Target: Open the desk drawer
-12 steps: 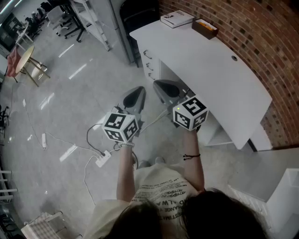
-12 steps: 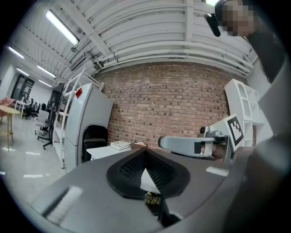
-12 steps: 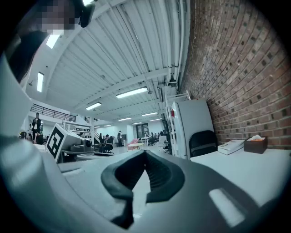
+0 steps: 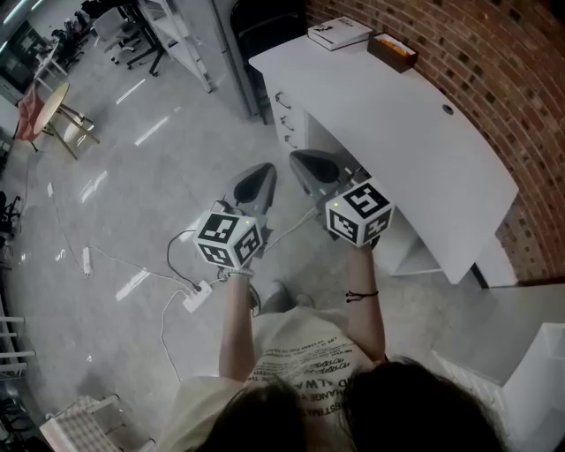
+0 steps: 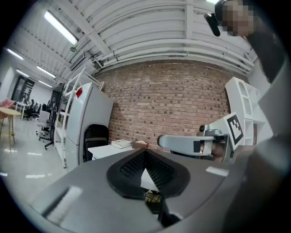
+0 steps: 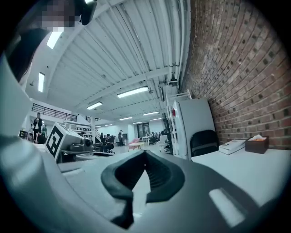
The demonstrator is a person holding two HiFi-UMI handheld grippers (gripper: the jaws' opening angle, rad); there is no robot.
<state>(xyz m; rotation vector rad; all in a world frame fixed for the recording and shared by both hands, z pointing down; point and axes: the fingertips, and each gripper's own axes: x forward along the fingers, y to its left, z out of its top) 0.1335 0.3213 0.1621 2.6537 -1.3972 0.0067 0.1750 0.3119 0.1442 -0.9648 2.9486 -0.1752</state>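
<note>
The white desk [image 4: 397,115] runs along the brick wall at the upper right. Its drawer stack [image 4: 288,124], with small handles, faces the floor at the desk's left end. My left gripper [image 4: 263,169] is held over the floor, shut and empty, a good way short of the drawers. My right gripper [image 4: 297,158] is beside it, nearer the desk's front edge, also shut on nothing. In the left gripper view the jaw tips [image 5: 145,152] meet, with the desk [image 5: 103,150] far ahead. In the right gripper view the tips [image 6: 144,152] meet too, beside the desk top [image 6: 245,168].
A book [image 4: 340,33] and a brown tissue box [image 4: 392,50] lie on the desk's far end. A black chair [image 4: 265,26] stands behind the desk. A power strip [image 4: 196,298] with cables lies on the floor by my feet. A white shelf [image 4: 547,371] is at the right.
The desk and floor have slid slightly up in the head view and a foot has shifted. Both grippers keep their place and stay shut.
</note>
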